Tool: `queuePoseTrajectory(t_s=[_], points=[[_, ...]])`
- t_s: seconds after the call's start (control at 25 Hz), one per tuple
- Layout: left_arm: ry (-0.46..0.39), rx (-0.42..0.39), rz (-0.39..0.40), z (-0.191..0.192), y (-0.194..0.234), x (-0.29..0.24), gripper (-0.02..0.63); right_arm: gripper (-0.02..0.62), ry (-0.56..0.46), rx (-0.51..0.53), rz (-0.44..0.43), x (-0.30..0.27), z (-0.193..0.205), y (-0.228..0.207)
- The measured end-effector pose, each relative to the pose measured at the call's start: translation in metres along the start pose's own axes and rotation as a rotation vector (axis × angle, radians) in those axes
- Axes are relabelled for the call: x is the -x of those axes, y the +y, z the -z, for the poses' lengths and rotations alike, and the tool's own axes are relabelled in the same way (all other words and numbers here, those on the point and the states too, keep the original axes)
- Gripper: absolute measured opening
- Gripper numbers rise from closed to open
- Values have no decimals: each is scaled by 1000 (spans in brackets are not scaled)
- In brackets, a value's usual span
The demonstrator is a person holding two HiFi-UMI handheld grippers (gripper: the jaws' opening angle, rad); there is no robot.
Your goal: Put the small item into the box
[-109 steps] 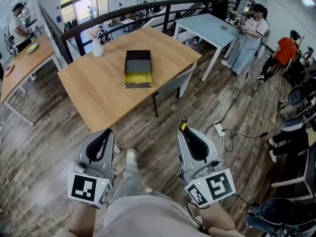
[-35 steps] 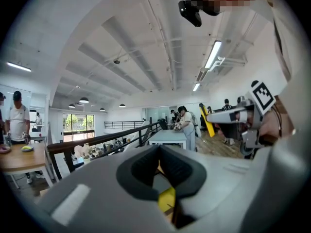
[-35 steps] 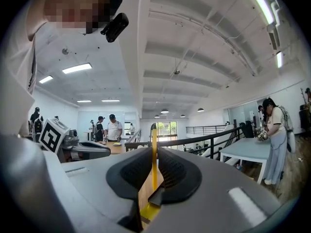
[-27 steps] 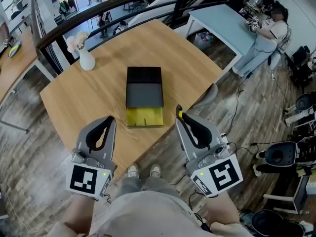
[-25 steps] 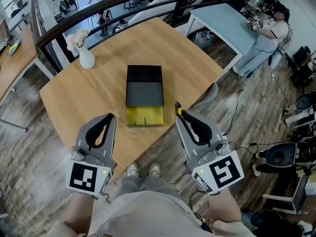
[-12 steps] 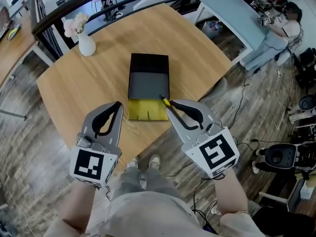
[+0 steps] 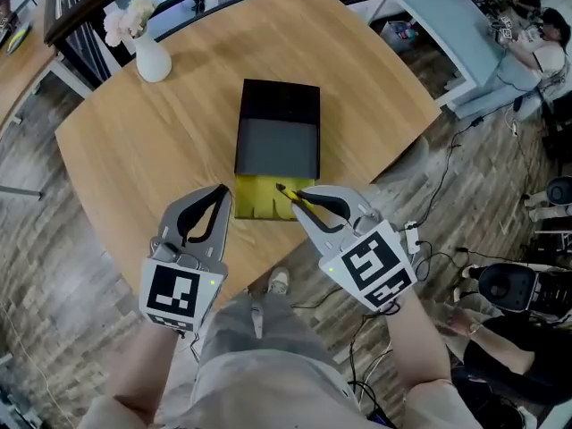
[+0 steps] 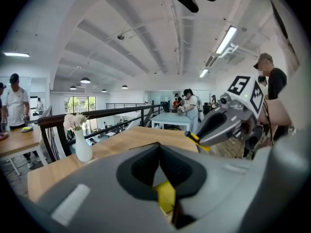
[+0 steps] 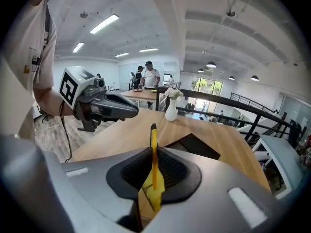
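A black box [image 7: 277, 137] with a grey inside lies in the middle of the wooden table [image 7: 134, 150], a yellow section [image 7: 259, 199] at its near end. My right gripper [image 7: 302, 200] is shut on a thin yellow item with a black tip [image 7: 290, 192], which overlaps the yellow section's right corner in the head view. The item stands upright between the jaws [image 9: 154, 142] in the right gripper view, with the box [image 9: 192, 147] beyond. My left gripper [image 7: 221, 191] is shut with nothing in it, just left of the box's near end. It also shows as the left gripper [image 9: 104, 106].
A white vase with flowers [image 7: 147, 56] stands at the table's far left. A light blue table [image 7: 438, 7] and people [image 7: 541, 47] are at the far right. Cables [image 7: 420, 239] and chairs [image 7: 536, 284] lie on the floor at right. A black railing [image 7: 89, 16] runs behind.
Both grippers have moved forward to the table's near edge. The right gripper has swung left, bringing the yellow item over the box's yellow near end.
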State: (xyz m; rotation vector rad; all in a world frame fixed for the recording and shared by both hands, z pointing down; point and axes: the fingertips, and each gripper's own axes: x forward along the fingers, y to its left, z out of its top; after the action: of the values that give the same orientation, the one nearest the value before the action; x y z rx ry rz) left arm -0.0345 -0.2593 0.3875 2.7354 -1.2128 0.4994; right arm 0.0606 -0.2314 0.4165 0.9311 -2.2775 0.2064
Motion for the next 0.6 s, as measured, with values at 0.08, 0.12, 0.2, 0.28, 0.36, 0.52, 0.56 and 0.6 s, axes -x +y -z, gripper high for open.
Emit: queuePoseTrajectory(t_s=[0.08, 0.12, 0.2, 0.28, 0.36, 0.52, 0.56, 0.6], points=[[36, 22, 9, 15, 5, -15, 3, 40, 34, -12, -26, -18, 13, -3], [58, 35, 15, 22, 7, -23, 3, 40, 50, -21, -39, -26, 19, -6], [88, 51, 26, 33, 12, -45, 3, 40, 81, -38, -62, -44, 32, -19], [107, 60, 32, 41, 18, -67, 3, 40, 109, -42, -75, -61, 44, -34], [131, 69, 39, 51, 23, -83, 3, 40, 143, -38, -88, -77, 56, -41], [183, 131, 60, 77, 32, -97, 3, 40, 210, -16, -129, -107, 75, -38], [194, 138, 60, 83, 32, -99, 3, 40, 219, -12, -137, -112, 79, -37], [204, 143, 59, 89, 33, -101, 3, 40, 228, -10, -143, -118, 84, -35]])
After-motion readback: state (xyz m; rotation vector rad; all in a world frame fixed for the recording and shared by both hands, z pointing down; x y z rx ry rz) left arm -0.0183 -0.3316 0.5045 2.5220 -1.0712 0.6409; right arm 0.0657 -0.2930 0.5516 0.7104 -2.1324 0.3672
